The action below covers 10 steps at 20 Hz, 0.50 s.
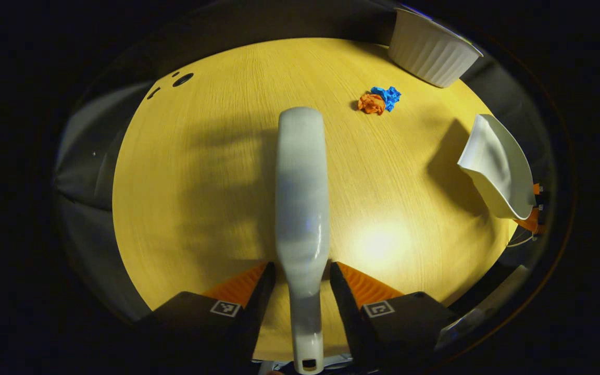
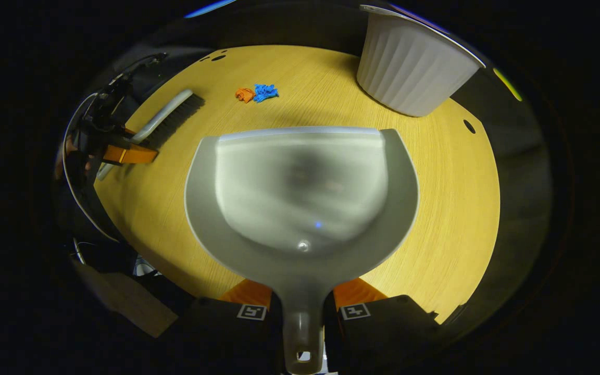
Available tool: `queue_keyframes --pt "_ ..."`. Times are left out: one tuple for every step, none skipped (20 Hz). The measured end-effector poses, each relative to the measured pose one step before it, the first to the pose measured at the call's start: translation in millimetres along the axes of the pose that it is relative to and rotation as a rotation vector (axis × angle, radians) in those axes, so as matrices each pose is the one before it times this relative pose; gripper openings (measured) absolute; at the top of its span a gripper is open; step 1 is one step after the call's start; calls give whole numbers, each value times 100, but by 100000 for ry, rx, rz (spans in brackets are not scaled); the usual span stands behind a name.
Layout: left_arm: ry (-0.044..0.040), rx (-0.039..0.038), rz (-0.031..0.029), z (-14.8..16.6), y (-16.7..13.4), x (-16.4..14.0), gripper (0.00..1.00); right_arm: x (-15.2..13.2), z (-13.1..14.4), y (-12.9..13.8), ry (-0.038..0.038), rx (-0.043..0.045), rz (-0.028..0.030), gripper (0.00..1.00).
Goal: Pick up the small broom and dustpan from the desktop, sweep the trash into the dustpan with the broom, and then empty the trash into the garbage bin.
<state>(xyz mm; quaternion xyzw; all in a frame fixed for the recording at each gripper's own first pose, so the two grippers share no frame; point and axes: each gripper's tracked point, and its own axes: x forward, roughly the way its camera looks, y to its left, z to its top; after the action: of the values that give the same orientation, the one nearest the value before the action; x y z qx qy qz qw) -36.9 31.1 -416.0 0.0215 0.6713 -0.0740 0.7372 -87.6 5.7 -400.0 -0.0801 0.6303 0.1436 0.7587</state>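
- Left gripper [image 1: 302,273] clamps the broom [image 1: 302,198] by its handle, above the desktop [image 1: 201,182].
- Right gripper [image 2: 302,302] clamps the dustpan [image 2: 300,198] handle.
- Trash [image 1: 379,100] lies unswept, near the garbage bin [image 1: 430,49].
- Pickup done; sweeping and emptying remain.

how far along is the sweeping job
Pickup looks done: the left gripper grips the broom, the right gripper the dustpan. Orange and blue trash lies unswept on the table. Sweeping and emptying into the bin remain.
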Motion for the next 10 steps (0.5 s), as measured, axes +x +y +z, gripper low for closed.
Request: queue_keyframes --pt "362 1513 119 213 -115 446 64 35 23 82 261 -347 107 36" --pt "482 1807 -295 287 -178 -393 61 18 51 71 445 -565 134 36" --pt "-295 1757 684 335 -11 433 52 104 -4 122 730 -708 178 36" --pt "226 236 1464 331 149 -149 46 87 39 128 986 -821 260 36" --pt "444 1037 2125 -45 273 231 28 28 4 130 1509 -1096 357 36" --pt "-738 1600 1958 520 349 1 29 14 -123 34 2344 -1341 396 31" --pt "-1766 1494 634 935 118 -80 26 -19 16 -27 2327 -1725 -16 31" --pt "-2108 126 -305 1059 -28 -105 24 -196 122 -133 1894 -2111 -216 36" --pt "-2499 -733 -687 1556 -22 -246 25 -143 217 -133 1806 -2187 -223 36" --pt "-2392 230 -235 1466 121 -140 24 0 366 -138 1701 -1587 -349 36"
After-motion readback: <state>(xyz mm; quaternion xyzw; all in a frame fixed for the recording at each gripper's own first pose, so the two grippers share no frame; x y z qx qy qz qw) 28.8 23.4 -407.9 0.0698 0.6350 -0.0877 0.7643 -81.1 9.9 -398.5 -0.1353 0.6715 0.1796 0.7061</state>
